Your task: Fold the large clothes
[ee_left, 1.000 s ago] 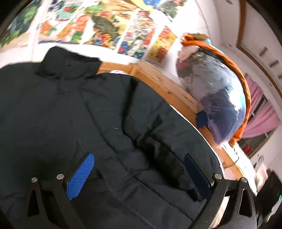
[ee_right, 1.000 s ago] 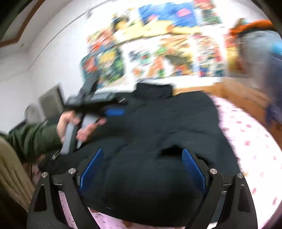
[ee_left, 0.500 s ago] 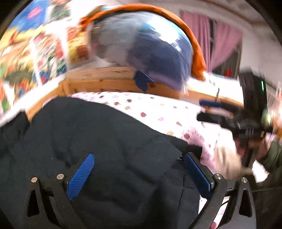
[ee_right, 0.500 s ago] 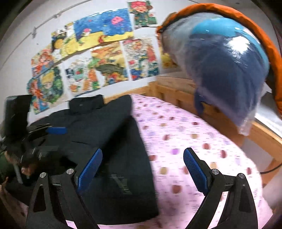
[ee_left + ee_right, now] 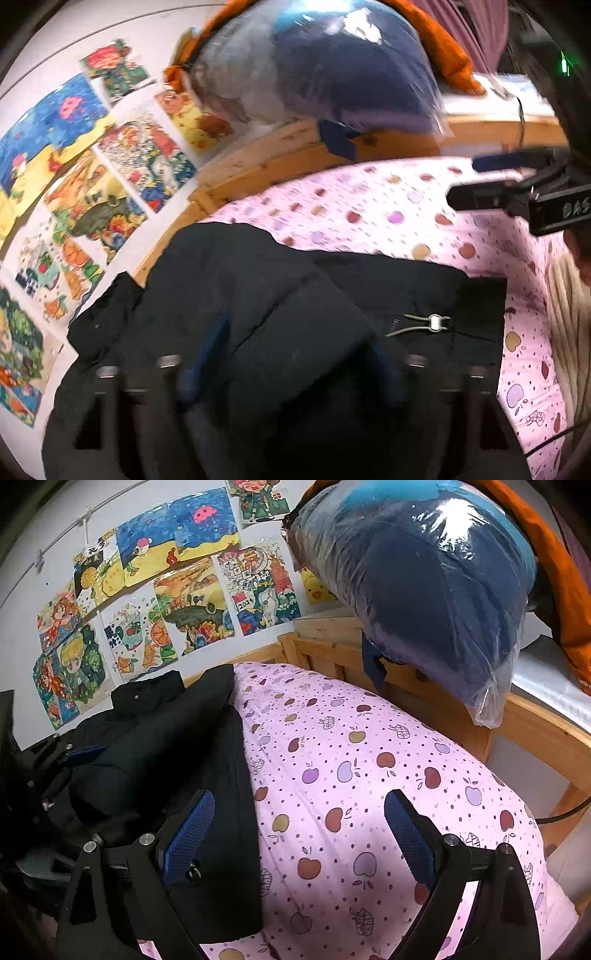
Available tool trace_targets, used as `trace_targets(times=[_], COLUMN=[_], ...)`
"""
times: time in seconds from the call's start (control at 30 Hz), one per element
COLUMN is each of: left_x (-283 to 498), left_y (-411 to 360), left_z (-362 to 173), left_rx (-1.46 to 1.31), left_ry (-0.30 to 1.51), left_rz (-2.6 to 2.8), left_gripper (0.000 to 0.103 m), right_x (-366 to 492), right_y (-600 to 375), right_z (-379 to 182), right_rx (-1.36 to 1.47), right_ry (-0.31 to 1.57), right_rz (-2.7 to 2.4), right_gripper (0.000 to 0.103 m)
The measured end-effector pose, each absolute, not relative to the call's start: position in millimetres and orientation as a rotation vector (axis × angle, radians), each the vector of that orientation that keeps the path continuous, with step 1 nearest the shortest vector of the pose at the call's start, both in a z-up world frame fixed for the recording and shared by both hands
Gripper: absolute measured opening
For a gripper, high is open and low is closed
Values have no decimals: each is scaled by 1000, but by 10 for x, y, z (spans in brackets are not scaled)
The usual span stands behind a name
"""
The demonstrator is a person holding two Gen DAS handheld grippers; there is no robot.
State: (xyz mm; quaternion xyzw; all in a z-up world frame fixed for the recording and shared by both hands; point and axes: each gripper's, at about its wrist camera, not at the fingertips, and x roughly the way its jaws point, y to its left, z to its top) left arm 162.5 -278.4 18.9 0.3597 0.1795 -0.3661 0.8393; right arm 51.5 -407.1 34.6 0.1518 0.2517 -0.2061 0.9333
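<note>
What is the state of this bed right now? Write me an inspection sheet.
Surface: bed with pink apple-print sheet, right part bare.
Job's things: black jacket lying on the left part, collar towards the wall; drawcord toggle exposed.
Clutter: plastic-wrapped bundle above the wooden bed frame.
Grippers: left gripper blurred, jaws just been closing, jacket fold between them; right gripper open, over the jacket's edge and sheet, holding nothing.
Cables: black cable by the frame, right.
Surroundings: drawings on white wall; pink curtain.

bright, even room light; left view motion-blurred (fisheye-bent edges), right view sharp.
</note>
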Motion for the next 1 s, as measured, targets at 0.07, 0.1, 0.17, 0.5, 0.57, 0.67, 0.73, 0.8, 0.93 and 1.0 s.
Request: trace_targets(times=[0.07, 0.1, 0.17, 0.5, 0.57, 0.67, 0.73, 0.8, 0.93, 1.0], left_x=[1694, 1771, 1927, 3081, 3319, 3704, 3924, 4129, 4378, 4509], left_y=[-2605, -2538, -2365, -1077, -846, -502, -354, -214, -121, -116], left_z=[350, 432, 607, 1251, 1217, 1007, 818, 607, 229, 5], left_rx=[697, 661, 573, 166, 122, 103, 92, 67, 94, 131], left_ry=[357, 359, 367, 449, 478, 499, 533, 597, 733, 828], left_rz=[-749, -738, -698, -419, -391, -322, -277, -246, -187, -156], left_gripper=[36, 29, 18, 12, 12, 12, 12, 12, 12, 12], right_x=[541, 574, 671, 2005, 2453, 3050, 3437, 3819, 4557, 4791], right_y=[-4071, -4065, -4046, -4043, -3976, -3868, -3718, -3569, -3305, -3204], right_z=[337, 339, 362, 840, 902, 946, 898, 815, 456, 213], right_rx=[314, 315, 309, 221, 159, 112, 53, -4, -91, -127], right_ry=[514, 513, 513, 548, 599, 647, 661, 668, 755, 819], right_rz=[-421, -416, -408, -330, -301, -246, -233, -217, -172, -163], right_gripper=[91, 91, 91, 90, 90, 90, 90, 90, 90, 90])
